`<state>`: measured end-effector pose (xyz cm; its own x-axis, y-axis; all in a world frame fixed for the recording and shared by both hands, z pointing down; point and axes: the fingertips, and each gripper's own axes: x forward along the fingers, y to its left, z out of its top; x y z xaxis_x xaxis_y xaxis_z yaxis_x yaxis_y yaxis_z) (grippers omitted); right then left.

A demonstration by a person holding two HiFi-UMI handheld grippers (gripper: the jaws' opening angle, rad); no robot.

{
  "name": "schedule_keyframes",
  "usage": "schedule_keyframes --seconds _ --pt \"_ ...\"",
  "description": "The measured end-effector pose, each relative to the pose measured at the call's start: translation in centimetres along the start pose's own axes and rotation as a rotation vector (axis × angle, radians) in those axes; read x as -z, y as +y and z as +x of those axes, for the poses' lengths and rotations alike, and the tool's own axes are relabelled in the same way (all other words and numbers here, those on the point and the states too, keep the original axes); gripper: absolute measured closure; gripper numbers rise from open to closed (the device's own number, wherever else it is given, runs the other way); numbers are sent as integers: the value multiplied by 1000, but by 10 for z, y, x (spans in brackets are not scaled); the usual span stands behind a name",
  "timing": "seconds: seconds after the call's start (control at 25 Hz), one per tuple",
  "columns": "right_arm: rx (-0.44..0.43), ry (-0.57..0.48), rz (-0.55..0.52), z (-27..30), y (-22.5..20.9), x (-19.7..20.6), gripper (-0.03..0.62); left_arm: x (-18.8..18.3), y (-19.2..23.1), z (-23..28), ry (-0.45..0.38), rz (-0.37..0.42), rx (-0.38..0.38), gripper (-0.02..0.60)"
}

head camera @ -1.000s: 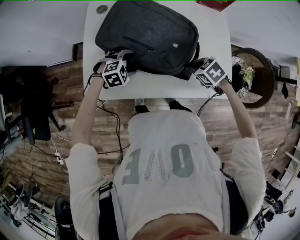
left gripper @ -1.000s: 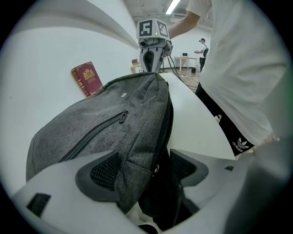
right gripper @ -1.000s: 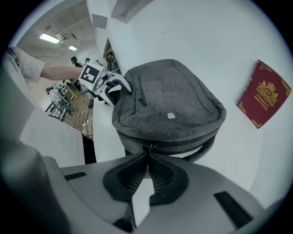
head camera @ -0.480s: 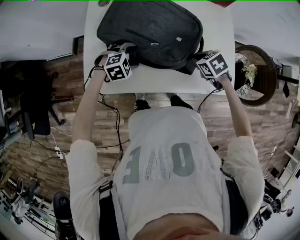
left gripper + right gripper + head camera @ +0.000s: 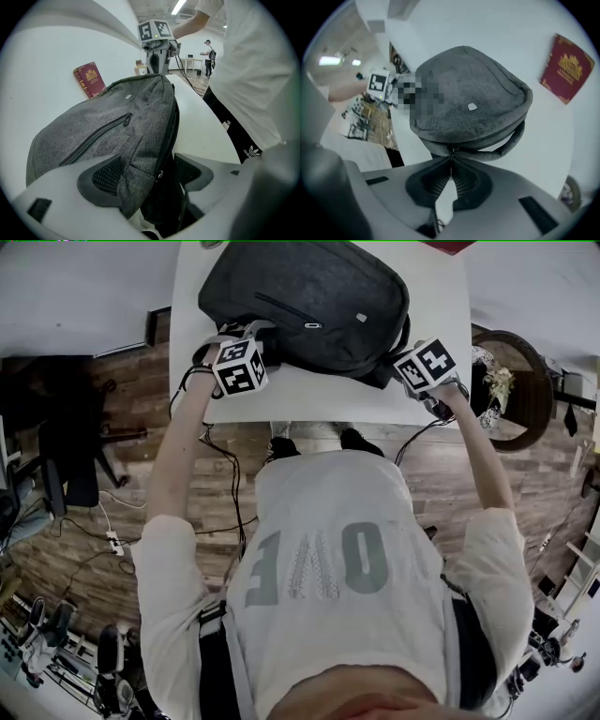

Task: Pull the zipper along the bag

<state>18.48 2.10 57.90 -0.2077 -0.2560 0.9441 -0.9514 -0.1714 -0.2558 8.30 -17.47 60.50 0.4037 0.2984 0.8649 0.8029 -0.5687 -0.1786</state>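
Rolled right claw (image 5: 450,164) slightly with zipper pull (image 5: 451,151) still clamped in it, barely travelled, kept bag (image 5: 108,126) corner pinched in left claw (image 5: 150,174), so judged zip run barely begun.

Bright even indoor light, soft shadows, fisheye bending, dark vignetted corners

L arm (image 5: 176,460) & R arm (image 5: 486,465) both stretched fwd, elbows near straight. L gripper (image 5: 149,172) angled down, jaws clamped on bag (image 5: 117,126) corner. R gripper (image 5: 451,163) tipped steeper, jaws pinched together on zipper pull (image 5: 451,151).
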Motion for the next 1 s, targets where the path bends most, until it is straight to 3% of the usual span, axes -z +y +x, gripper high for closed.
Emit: schedule_keyframes --seconds 0.12,0.28,0.36,0.52,0.6,0.72,0.84,1.0 --pt "-147 -101 157 -5 10 -3 563 0 1 -1 -3 2 -3 249" --pt "-158 -169 250 -7 20 -4 562 -1 0 0 -9 4 3 249" --pt "-155 -164 236 -10 22 0 562 -1 -1 -1 -11 2 4 249" --pt "32 -53 11 0 21 12 562 -3 -1 -2 -17 0 3 249" --pt "-46 -85 -9 1 43 1 562 -3 -1 -1 -21 -4 6 249" --pt "-192 -179 103 2 68 -7 562 -2 -1 -1 -25 -5 12 249" --pt "-184 -205 145 11 77 -6 562 -2 -2 -1 -32 3 15 249" --pt "-194 -183 79 27 105 -19 562 -3 -3 -3 -36 4 12 249"
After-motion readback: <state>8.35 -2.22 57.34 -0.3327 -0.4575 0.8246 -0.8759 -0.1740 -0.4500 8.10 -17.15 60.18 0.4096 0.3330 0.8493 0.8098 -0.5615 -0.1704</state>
